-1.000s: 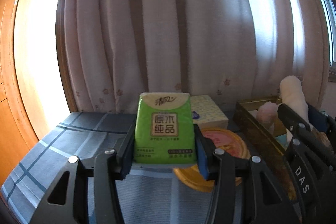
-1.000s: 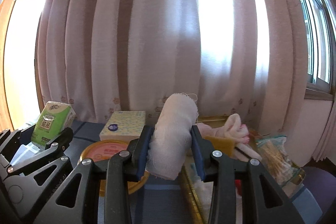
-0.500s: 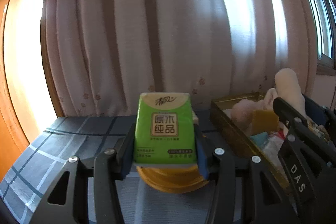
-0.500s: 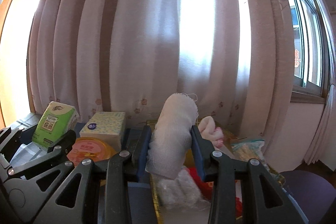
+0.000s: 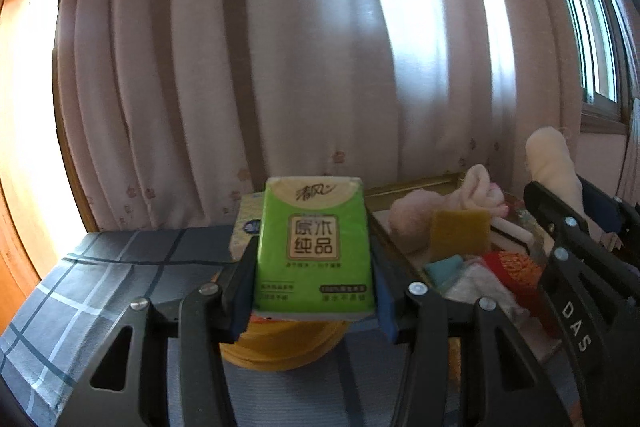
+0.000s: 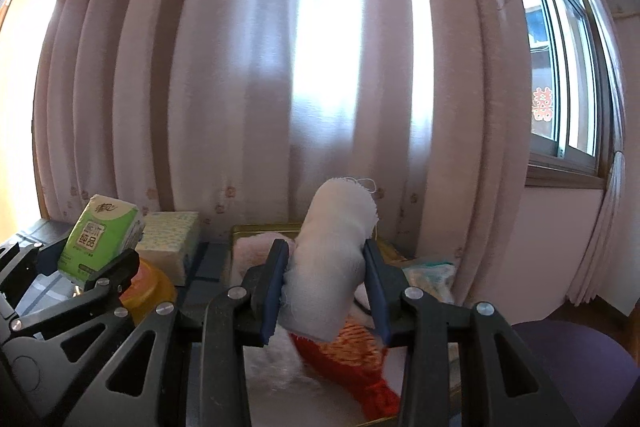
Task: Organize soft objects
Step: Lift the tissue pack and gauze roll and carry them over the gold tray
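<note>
My left gripper (image 5: 314, 301) is shut on a green tissue pack (image 5: 313, 247) and holds it upright above a yellow lidded tub (image 5: 280, 345). The pack also shows at the left of the right wrist view (image 6: 98, 239). My right gripper (image 6: 325, 301) is shut on a white gauze roll (image 6: 332, 259), held above a gold tray (image 6: 264, 228). The tray (image 5: 416, 183) holds soft items: a pink plush (image 5: 412, 223), a yellow sponge (image 5: 460, 233), a red pouch (image 5: 516, 271) and white cloths.
A pale tissue box (image 6: 172, 243) stands behind the yellow tub. The table has a blue checked cloth (image 5: 92, 287). Pink curtains (image 6: 320, 87) hang close behind the table, with a window (image 6: 560, 75) at the right. A plastic packet (image 6: 430, 273) lies right of the tray.
Both grippers have moved right and forward with their loads. The tray and its contents are now closer and more central; the gauze roll sits over the tray.
</note>
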The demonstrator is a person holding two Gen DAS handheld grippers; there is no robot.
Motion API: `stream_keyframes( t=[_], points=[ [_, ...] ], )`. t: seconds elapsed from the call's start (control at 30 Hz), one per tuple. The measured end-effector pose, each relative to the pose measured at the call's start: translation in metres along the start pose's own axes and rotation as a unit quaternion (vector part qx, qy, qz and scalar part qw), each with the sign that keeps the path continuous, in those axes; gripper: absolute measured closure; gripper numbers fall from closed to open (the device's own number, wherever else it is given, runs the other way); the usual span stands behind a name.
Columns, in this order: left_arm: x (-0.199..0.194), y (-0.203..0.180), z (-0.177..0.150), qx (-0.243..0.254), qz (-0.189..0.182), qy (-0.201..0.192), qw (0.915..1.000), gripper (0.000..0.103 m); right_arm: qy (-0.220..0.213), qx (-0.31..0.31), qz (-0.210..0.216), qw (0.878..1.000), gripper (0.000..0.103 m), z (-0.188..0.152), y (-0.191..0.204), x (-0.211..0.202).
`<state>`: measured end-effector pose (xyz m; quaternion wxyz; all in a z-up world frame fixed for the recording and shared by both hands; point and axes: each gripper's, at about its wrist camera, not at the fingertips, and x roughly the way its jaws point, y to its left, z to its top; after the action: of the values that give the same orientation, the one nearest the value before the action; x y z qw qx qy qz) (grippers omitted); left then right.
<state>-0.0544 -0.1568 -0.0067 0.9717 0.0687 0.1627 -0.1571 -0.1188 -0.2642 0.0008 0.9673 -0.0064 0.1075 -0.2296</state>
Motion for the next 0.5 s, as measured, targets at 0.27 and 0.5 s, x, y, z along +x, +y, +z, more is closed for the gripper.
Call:
stream_keyframes(
  t=[0.27, 0.5],
  points=[
    [0.001, -0.02, 0.001, 0.003, -0.023, 0.008, 0.9997, 0.054, 0.001, -0.004, -0.009, 1.0, 0.063, 0.0, -0.016, 0.001],
    [0.002, -0.034, 0.005, 0.004, -0.044, 0.013, 0.9989, 0.054, 0.002, -0.011, -0.027, 1.0, 0.063, 0.0, -0.037, 0.004]
  ],
)
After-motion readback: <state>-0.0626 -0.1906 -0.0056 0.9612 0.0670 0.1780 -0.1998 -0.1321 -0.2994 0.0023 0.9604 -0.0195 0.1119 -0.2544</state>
